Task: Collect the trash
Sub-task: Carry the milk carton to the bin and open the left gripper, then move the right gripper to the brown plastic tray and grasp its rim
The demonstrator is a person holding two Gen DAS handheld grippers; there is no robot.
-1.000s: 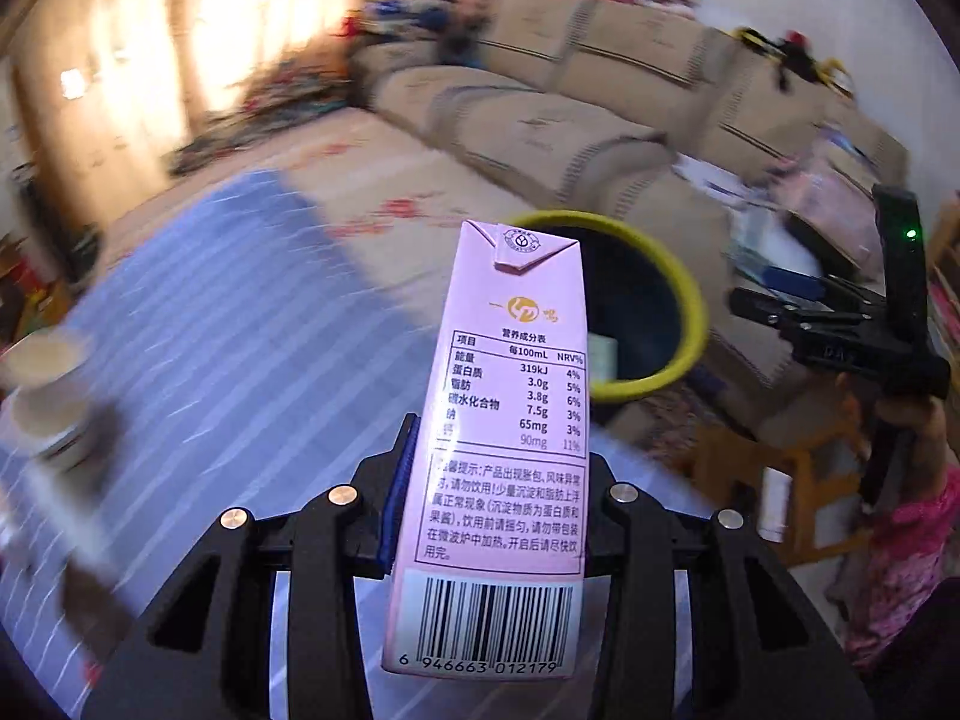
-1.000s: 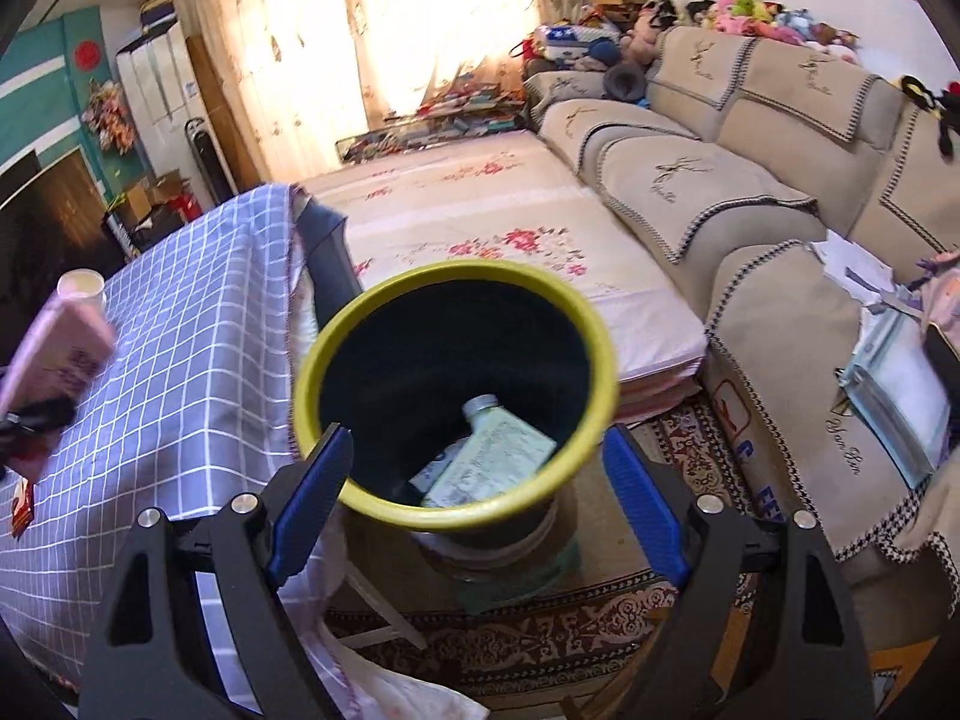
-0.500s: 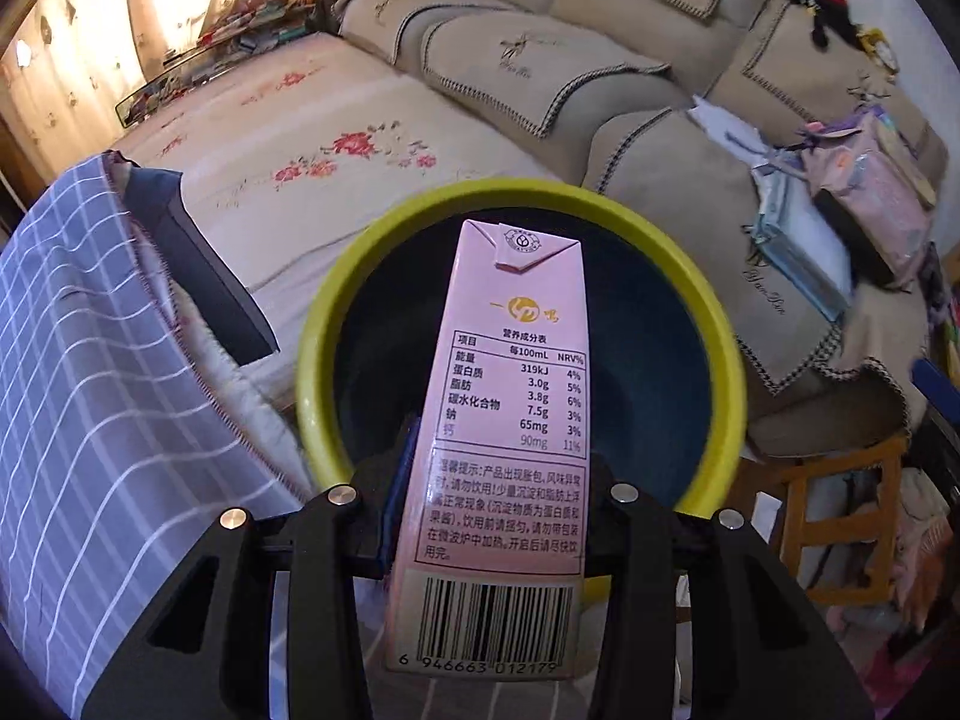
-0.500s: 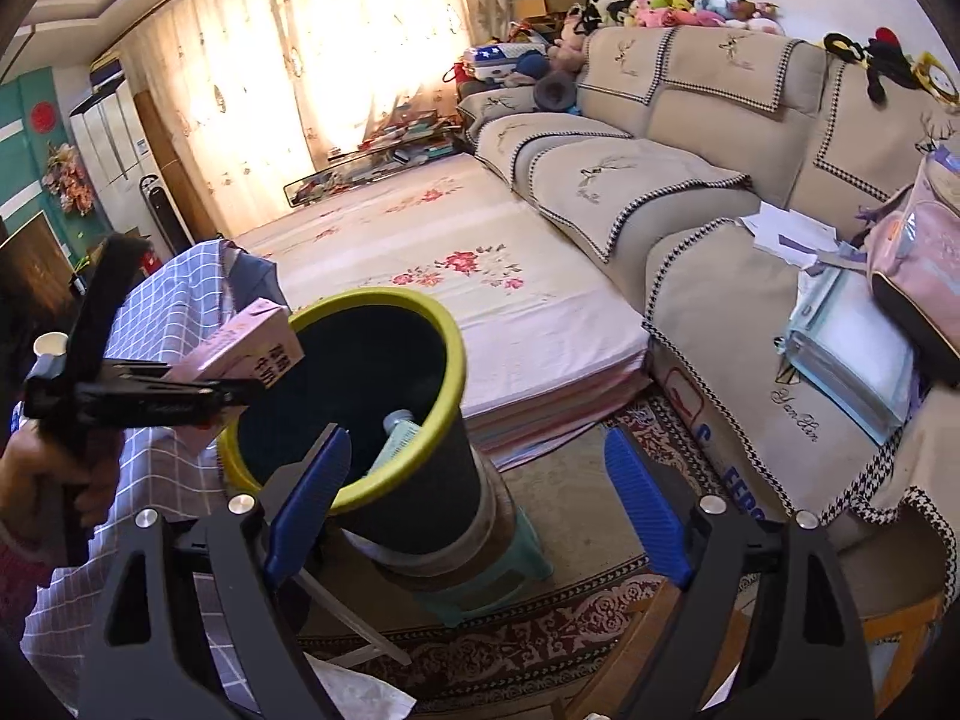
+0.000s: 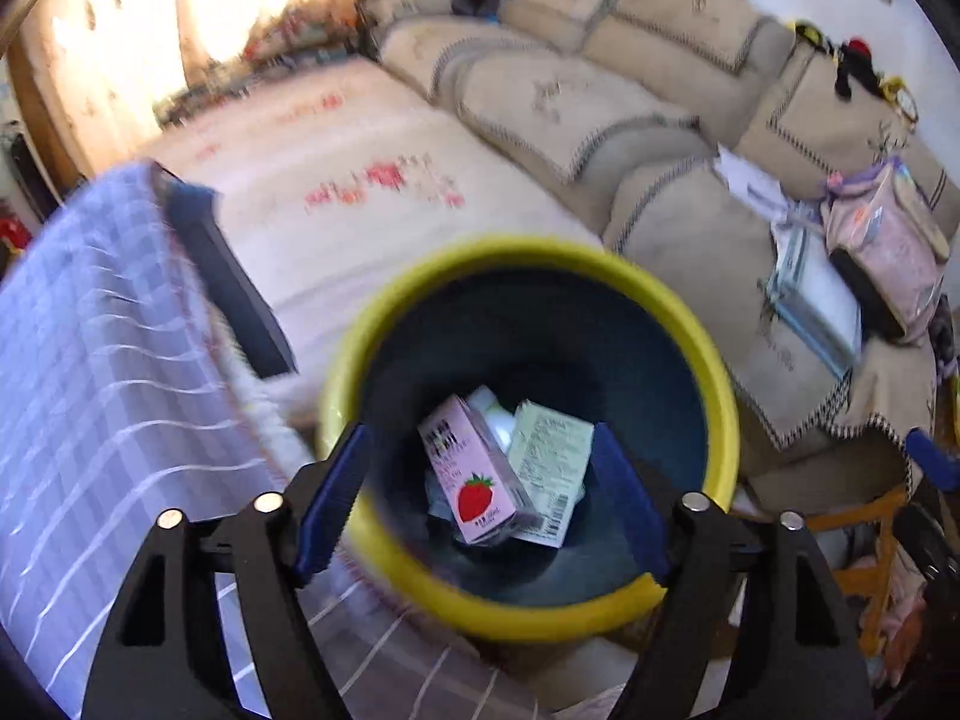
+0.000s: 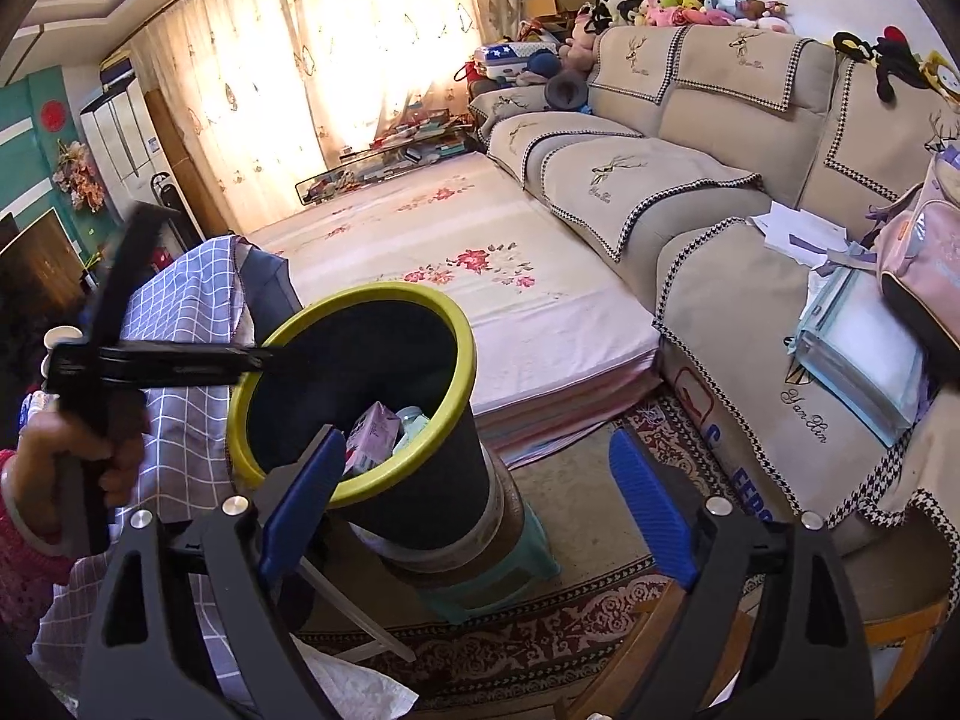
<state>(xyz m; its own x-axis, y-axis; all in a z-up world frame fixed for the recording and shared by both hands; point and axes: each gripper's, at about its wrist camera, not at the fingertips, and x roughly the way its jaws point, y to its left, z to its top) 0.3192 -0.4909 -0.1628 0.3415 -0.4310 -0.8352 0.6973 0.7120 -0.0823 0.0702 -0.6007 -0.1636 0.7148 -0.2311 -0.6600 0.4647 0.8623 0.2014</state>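
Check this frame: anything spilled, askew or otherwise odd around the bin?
Nothing spilled. The pink carton lies inside the yellow-rimmed bin. Slightly odd: the bin is perched on a small green stool, not on the floor.

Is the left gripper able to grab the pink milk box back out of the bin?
Probably yes. The left gripper is open right over the bin, and the pink milk box lies on top with nothing covering it.

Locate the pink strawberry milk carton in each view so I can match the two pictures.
Left wrist: the pink milk carton lies at the bottom of the bin, lower centre, between the open left tongs.
Right wrist: only its top shows inside the bin, left of centre, beside the right tongs.
Shared landmark: the bin's yellow rim.
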